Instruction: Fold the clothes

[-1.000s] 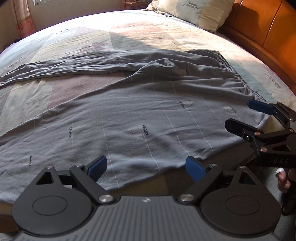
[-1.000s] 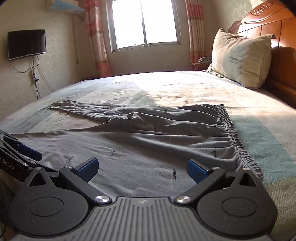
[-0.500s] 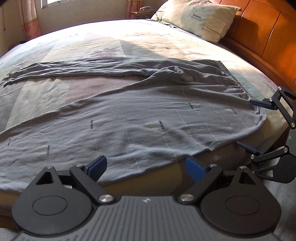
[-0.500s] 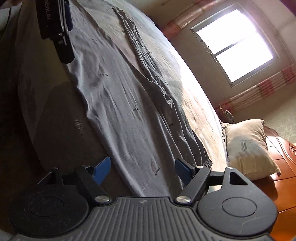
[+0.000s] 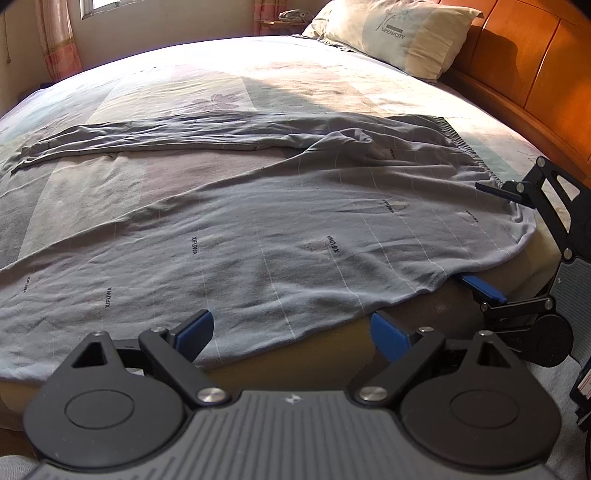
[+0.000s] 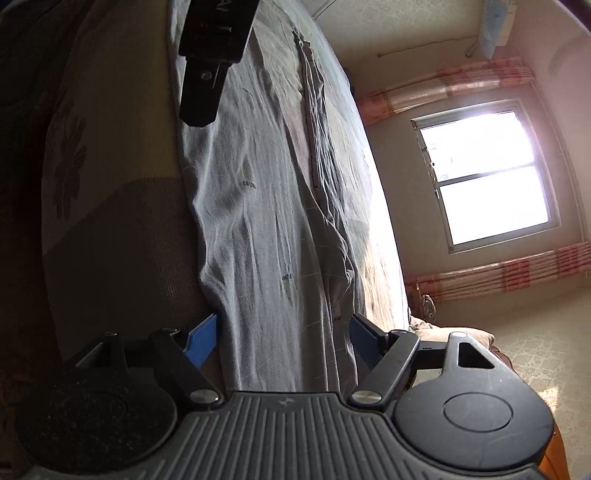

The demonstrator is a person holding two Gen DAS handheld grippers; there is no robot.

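Note:
Grey trousers [image 5: 280, 229] with thin white lines lie spread across the bed; one leg [image 5: 147, 136] stretches along the far side and the elastic waistband [image 5: 461, 147] is at the right. My left gripper [image 5: 291, 326] hangs open over the trousers' near hem at the bed's edge, not touching the cloth. My right gripper [image 5: 471, 232] is rolled on its side at the waist corner. Its jaws stand one above and one below the hanging cloth, with the pads apart from it. The right wrist view shows the trousers [image 6: 266, 229] running between the right gripper's [image 6: 283, 334] blue pads.
A pillow [image 5: 399, 33] leans on the wooden headboard [image 5: 535, 74] at the far right. The floral bedsheet [image 5: 221, 85] is sunlit beyond the trousers. The mattress side [image 6: 110, 240] drops below the hem. A bright window [image 6: 487, 177] with curtains faces the bed.
My right gripper has rolled onto its side and moved in over the trousers' waist corner, its jaws a little narrower. The left gripper has shifted slightly along the bed edge.

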